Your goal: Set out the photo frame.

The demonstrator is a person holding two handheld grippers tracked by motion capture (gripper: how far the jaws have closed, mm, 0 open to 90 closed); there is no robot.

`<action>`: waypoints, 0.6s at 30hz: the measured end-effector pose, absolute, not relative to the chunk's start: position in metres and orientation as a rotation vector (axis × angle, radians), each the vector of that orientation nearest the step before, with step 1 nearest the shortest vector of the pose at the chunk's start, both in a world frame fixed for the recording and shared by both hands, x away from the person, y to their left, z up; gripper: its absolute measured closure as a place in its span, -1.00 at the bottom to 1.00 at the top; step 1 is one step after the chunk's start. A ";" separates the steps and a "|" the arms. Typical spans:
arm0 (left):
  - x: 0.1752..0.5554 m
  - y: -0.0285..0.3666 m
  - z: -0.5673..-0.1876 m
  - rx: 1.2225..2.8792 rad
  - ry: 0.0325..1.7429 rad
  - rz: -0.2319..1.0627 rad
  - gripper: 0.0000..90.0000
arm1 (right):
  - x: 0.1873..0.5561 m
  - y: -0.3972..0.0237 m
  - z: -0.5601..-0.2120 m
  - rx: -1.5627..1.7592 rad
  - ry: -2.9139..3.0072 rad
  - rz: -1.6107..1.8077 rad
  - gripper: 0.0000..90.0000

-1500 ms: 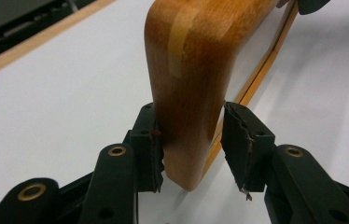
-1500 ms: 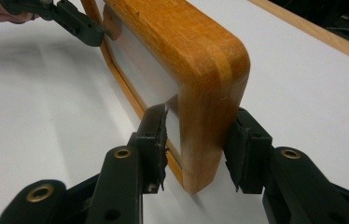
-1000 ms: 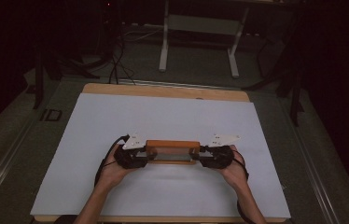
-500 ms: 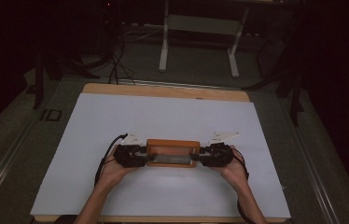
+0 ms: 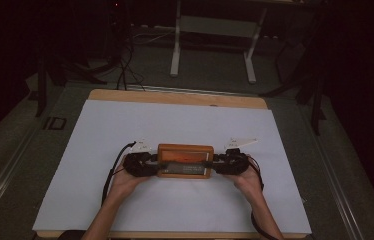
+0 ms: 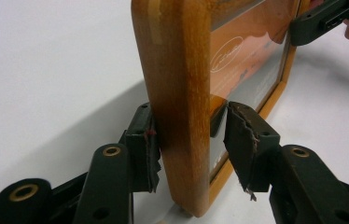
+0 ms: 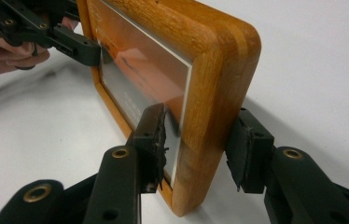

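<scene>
Dark floor, trailing cables and a pale metal stand [image 5: 214,45] fill the upper part of the high view; below them a wooden table [image 5: 175,96] carries a white sheet [image 5: 175,125] that covers nearly its whole top. Low and centre on that sheet stands a wooden picture frame [image 5: 185,161], upright on its long edge with its glass toward the person.

Since a second ago the frame has kept its place, but both sets of jaws have just been opening with the frame's ends between them. The left gripper [image 6: 189,140] straddles one end: one pad [image 6: 147,149] touches the back of the wood, the other stands a little off the glass. The right gripper [image 7: 198,147] brackets the opposite end, its pad [image 7: 156,142] against the glass and the far pad just clear of the back. Both are half-wide, no longer clamping.

I judge this a release, the frame left to stand by itself. No clutter lies near it; the risk is a pad dragging the frame over on withdrawal.
</scene>
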State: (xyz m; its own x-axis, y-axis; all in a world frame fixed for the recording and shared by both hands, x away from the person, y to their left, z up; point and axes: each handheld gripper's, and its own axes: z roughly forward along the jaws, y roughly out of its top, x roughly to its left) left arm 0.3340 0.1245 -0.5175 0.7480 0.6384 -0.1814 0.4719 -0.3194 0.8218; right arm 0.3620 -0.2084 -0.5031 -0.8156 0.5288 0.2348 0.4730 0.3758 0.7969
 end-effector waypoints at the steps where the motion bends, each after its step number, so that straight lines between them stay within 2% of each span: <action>1: 0.334 0.124 -0.518 1.976 0.843 0.218 0.24 | 0.362 -0.209 -0.504 0.933 2.555 1.453 0.32; 18: 0.333 0.124 -0.517 1.979 0.855 0.219 0.24 | 0.364 -0.209 -0.506 0.936 2.541 1.474 0.31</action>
State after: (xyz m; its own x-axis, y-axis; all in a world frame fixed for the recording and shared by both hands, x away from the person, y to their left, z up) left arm 0.3333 0.1240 -0.5175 0.7409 0.6465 -0.1821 0.4790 -0.3186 0.8179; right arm 0.3636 -0.2088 -0.5060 -0.8140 0.5281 0.2419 0.4722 0.3591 0.8050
